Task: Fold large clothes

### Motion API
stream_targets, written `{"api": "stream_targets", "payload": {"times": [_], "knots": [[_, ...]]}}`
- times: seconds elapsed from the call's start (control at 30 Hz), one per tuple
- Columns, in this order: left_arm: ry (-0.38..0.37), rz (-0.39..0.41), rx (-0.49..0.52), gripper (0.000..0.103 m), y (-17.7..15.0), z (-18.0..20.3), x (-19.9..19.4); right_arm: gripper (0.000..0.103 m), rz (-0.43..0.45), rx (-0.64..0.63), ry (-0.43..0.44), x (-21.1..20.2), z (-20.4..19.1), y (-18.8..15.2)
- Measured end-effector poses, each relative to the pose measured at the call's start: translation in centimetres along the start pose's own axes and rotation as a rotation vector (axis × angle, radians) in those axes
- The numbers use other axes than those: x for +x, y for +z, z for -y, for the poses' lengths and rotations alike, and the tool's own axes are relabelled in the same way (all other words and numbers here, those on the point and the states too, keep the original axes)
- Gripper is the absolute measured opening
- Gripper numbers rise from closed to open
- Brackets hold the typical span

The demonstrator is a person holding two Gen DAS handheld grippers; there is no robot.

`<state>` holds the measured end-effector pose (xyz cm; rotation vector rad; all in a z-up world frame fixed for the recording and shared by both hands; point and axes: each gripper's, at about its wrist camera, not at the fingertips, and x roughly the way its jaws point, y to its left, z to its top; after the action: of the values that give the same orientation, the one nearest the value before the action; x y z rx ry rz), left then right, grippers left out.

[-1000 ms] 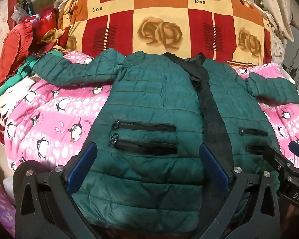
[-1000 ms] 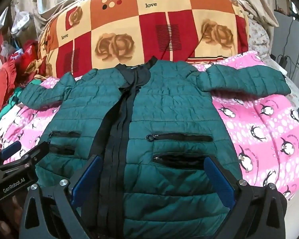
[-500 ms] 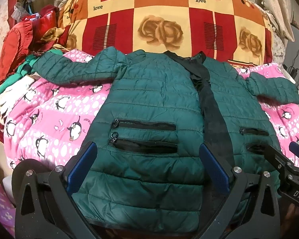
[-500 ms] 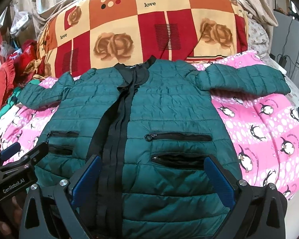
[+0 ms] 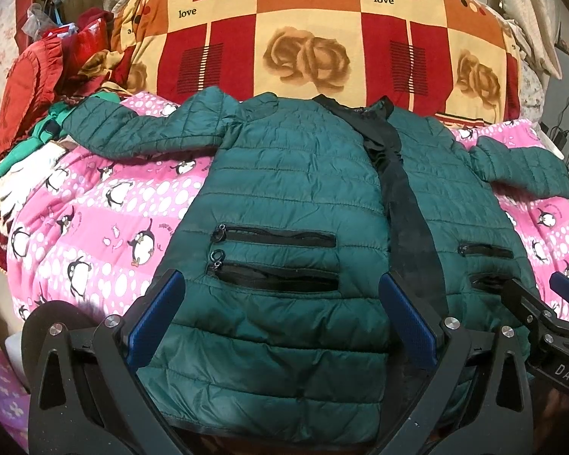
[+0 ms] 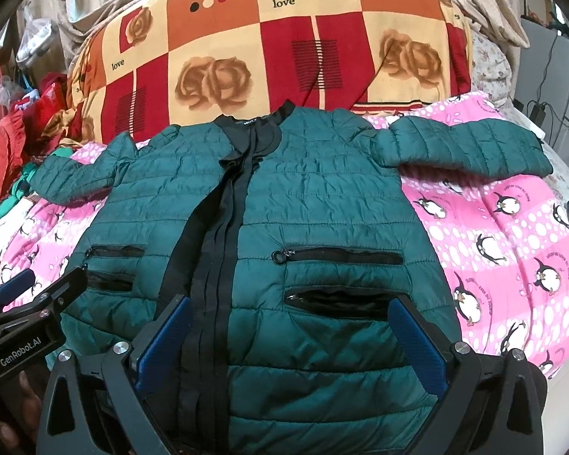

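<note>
Where jacket (image 5: 292, 197) lies, rose blanket (image 5: 307, 26) behind

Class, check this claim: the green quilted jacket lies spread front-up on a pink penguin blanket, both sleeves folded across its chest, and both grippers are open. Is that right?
Not quite. The sleeves are spread out to the sides, not folded over the chest; the right wrist view shows it. The jacket does lie front-up on the penguin blanket, with the left gripper and right gripper open.
</note>
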<state>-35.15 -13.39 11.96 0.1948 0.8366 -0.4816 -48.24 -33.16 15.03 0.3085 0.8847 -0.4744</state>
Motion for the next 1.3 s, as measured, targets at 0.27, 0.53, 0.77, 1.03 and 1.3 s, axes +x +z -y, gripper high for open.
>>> {"api": "stream_targets", "payload": {"times": [0.27, 0.53, 0.77, 1.03, 1.3], "knots": [[-0.001, 0.001, -0.002, 0.102, 0.1, -0.1, 0.0, 0.102, 0.002, 0.002, 0.000, 0.1, 0.0, 0.0], [-0.002, 0.002, -0.001, 0.102, 0.1, 0.0, 0.1, 0.102, 0.002, 0.005, 0.003, 0.2, 0.0, 0.0], [-0.002, 0.002, 0.001, 0.102, 0.1, 0.4, 0.2, 0.102, 0.005, 0.004, 0.003, 0.3, 0.1, -0.1], [-0.003, -0.001, 0.001, 0.102, 0.1, 0.7, 0.3, 0.102, 0.021, 0.013, 0.015, 0.5, 0.1, -0.2], [-0.007, 0.001, 0.006, 0.102, 0.1, 0.9, 0.4, 0.102, 0.016, 0.042, 0.076, 1.0, 0.0, 0.1]]}}
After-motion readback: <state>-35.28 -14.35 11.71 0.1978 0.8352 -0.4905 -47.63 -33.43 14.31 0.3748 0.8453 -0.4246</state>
